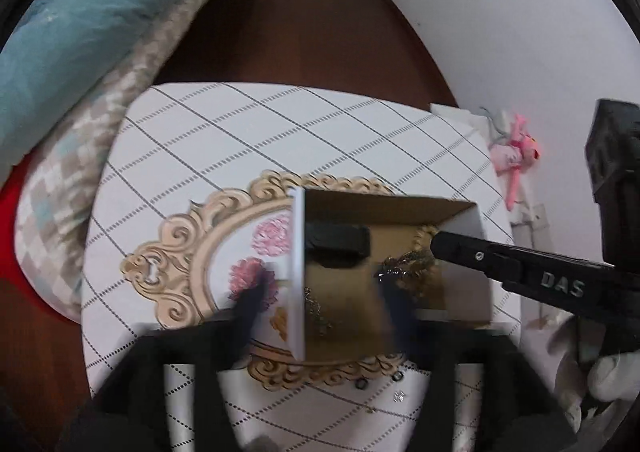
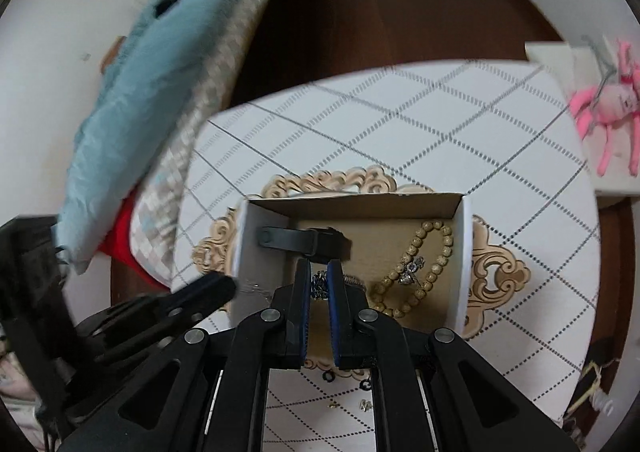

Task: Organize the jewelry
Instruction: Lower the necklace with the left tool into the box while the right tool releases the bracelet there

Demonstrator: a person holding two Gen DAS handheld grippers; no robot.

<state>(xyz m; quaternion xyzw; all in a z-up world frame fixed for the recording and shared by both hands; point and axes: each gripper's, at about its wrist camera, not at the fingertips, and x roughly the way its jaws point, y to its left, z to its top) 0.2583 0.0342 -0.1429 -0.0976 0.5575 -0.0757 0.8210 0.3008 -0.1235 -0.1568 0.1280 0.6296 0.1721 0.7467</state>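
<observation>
Right gripper pinched chain over box; left gripper wide apart, straddling box wall, gripping nothing.

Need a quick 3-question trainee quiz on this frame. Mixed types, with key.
1. True or false: the bead bracelet lies inside the cardboard box.
2. What is pinched between the pads of the right gripper?
3. Fill in: the left gripper straddles the box's side wall with its jaws ____.

Key: 1 true; 2 a thin metal chain; 3 open.
</observation>
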